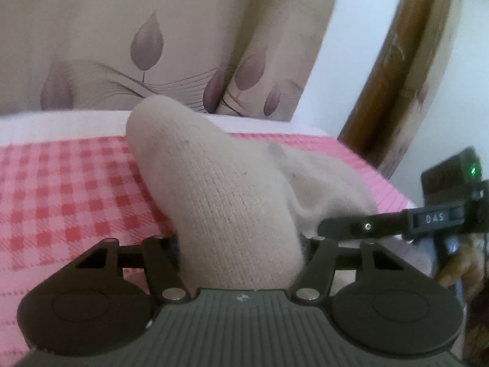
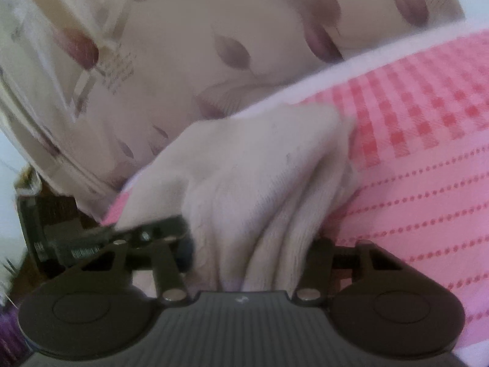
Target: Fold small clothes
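A cream knitted garment (image 1: 214, 183) lies bunched on a pink checked bed cover (image 1: 61, 189). One end of it rises out of my left gripper (image 1: 241, 244), whose jaws are shut on it; the cloth fills the gap and hides the pads. In the right wrist view the garment (image 2: 259, 159) gathers into folds that run down between the jaws of my right gripper (image 2: 250, 244), which is shut on it. The right gripper (image 1: 351, 227) shows at the right of the left wrist view, at the garment's other end. The left gripper (image 2: 152, 229) shows at the left of the right wrist view.
Beige cloth with purple leaf prints (image 1: 122, 46) stands behind the bed. A brown wooden post (image 1: 397, 76) rises at the back right beside a white wall. A person's hand (image 1: 464, 269) holds the right gripper's handle. The cover (image 2: 428, 208) turns dotted-striped towards the near side.
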`<state>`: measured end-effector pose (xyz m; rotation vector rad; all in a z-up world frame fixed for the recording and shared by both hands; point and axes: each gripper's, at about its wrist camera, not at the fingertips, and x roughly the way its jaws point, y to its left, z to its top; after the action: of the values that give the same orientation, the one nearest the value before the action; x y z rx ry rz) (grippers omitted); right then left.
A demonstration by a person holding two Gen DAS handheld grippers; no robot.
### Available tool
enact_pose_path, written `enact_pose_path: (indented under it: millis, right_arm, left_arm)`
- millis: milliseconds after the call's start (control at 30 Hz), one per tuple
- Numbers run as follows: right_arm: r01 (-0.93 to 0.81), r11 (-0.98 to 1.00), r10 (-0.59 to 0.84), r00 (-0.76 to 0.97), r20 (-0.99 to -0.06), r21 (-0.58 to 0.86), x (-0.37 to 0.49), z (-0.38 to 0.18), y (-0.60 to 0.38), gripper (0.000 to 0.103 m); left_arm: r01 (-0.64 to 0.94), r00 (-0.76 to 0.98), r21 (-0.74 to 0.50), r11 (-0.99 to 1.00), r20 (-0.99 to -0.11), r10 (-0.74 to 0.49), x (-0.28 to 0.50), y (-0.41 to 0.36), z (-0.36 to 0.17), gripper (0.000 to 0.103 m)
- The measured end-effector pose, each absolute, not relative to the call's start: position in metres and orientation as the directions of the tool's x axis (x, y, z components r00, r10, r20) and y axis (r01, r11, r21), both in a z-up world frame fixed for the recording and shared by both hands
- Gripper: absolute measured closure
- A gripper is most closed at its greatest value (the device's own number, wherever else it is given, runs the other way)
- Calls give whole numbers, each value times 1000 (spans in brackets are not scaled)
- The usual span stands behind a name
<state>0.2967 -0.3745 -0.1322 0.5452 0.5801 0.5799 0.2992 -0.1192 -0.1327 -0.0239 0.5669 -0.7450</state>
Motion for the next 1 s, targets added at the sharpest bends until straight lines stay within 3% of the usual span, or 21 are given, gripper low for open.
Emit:
enact_pose_path:
  millis: [200, 333, 467, 600, 1000]
  right_arm:
    - [-331, 690, 657, 659, -365, 644, 305, -134, -381, 38]
    - [-351, 685, 666, 657, -354, 638, 306, -135, -377, 33]
    - [-376, 750, 624, 675, -393, 545, 302, -129, -362, 41]
    - [-353, 740, 619, 690, -375, 572, 297, -130, -362, 48]
    - [-338, 627, 656, 714, -243, 702, 259, -126, -346, 52]
  left_arm:
    - [635, 560, -217, 742, -532, -635, 310, -122, -132, 21]
    - [628, 556, -235, 742, -531, -639, 316, -122, -137, 15]
    - [629, 577, -224, 745, -508, -640, 312, -123, -139, 30]
    - [625, 619, -163, 764, -493, -611, 297, -128, -132, 44]
    - [591, 677, -108, 800, -474, -564, 249, -113, -109, 49]
